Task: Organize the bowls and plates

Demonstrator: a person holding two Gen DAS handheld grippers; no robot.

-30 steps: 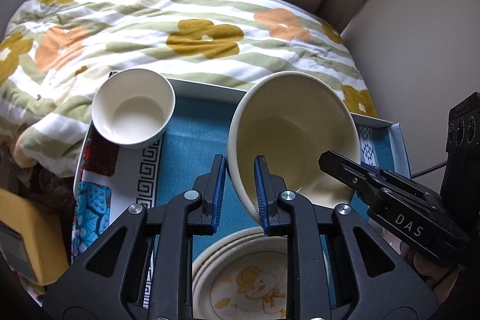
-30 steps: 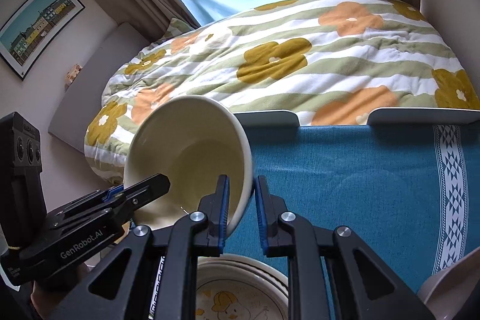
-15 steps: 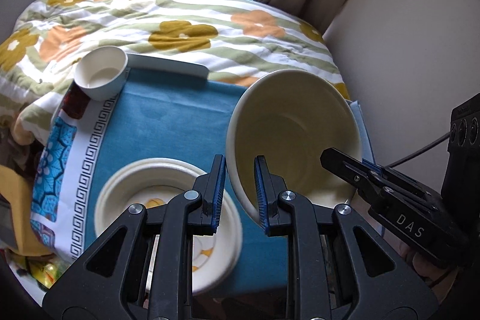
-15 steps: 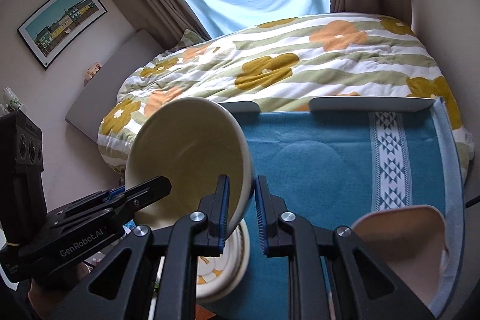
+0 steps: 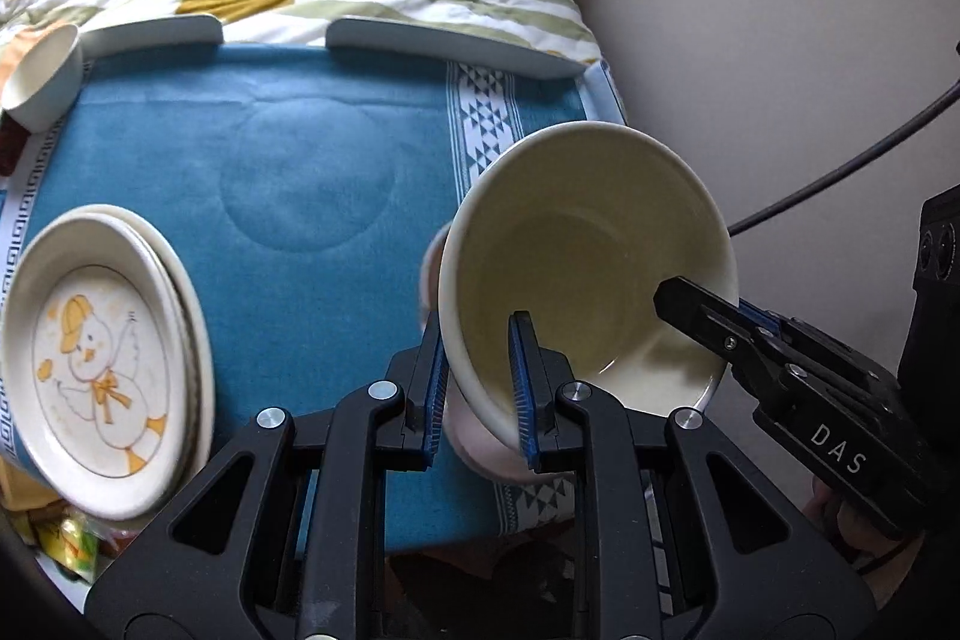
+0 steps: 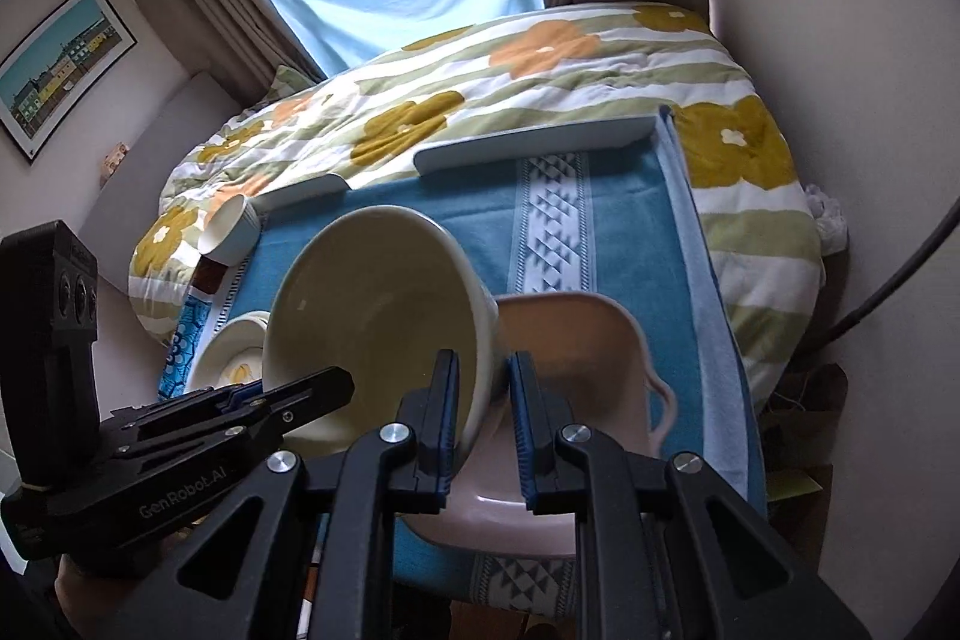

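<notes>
A large cream bowl (image 5: 582, 268) hangs tilted in the air, held at opposite sides of its rim. My left gripper (image 5: 477, 388) is shut on the near-left rim, and my right gripper (image 6: 483, 418) is shut on the right rim. Each wrist view shows the other gripper too: the right gripper (image 5: 669, 295) reaching into the bowl, the left gripper (image 6: 339, 382) at its lower left. Under the bowl (image 6: 372, 316) sits a pink dish with handles (image 6: 576, 358), partly hidden. A duck-print plate stack (image 5: 102, 358) lies at the left.
A blue cloth (image 5: 300, 160) covers the tray, whose white rim (image 5: 450, 40) runs along the far side. A small white cup (image 5: 42, 76) stands at the far left corner. A flowered quilt (image 6: 540, 58) lies behind; a wall and a black cable (image 5: 840, 166) are at the right.
Both grippers have carried the cream bowl to the right across the tray, from above the duck plates to above the pink dish. Both grips look unchanged.
</notes>
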